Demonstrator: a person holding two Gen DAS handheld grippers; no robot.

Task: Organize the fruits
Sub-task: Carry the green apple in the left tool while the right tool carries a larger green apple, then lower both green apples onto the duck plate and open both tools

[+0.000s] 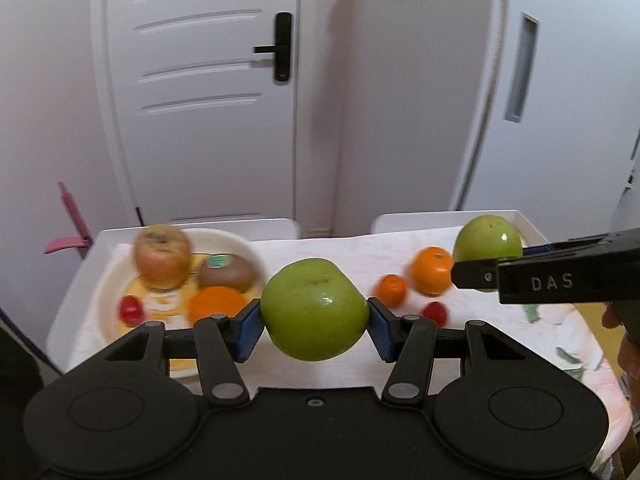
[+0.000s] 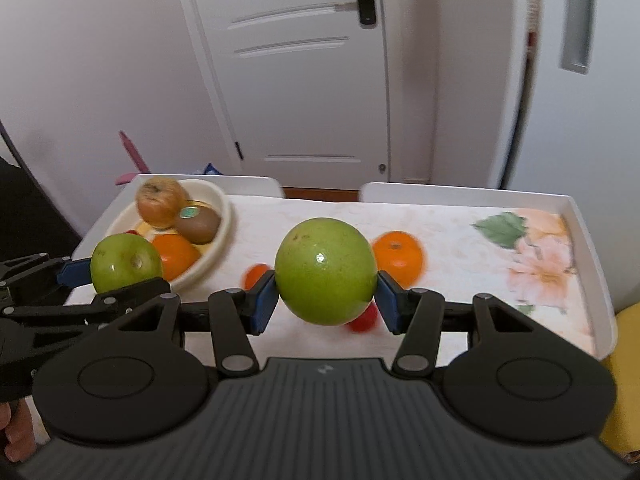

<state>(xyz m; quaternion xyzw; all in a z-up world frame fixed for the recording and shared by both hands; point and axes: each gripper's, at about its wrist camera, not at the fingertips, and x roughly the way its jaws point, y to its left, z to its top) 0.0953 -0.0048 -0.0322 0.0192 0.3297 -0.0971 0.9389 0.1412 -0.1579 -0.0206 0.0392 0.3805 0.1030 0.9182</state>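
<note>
My left gripper [image 1: 314, 322] is shut on a green apple [image 1: 315, 309], held above the table beside the white bowl [image 1: 105, 280]. It also shows in the right wrist view [image 2: 126, 262]. My right gripper [image 2: 325, 294] is shut on a second green apple [image 2: 325, 271], seen at the right in the left wrist view [image 1: 489, 241]. The bowl [image 2: 218, 240] holds a brownish apple [image 1: 162, 255], a kiwi [image 1: 226, 273], an orange [image 1: 216, 305] and a small red fruit [image 1: 131, 309]. On the table lie a large orange [image 1: 432, 270], a small orange [image 1: 390, 289] and a red fruit [image 1: 435, 313].
The table is a white tray-edged top [image 2: 580, 232] with a floral cloth [image 2: 536, 264]. Two white chair backs [image 1: 256, 226] stand behind it, before a white door [image 1: 200, 80]. A pink object [image 1: 68, 224] sits at the left. A yellow thing [image 2: 624, 380] is at the right.
</note>
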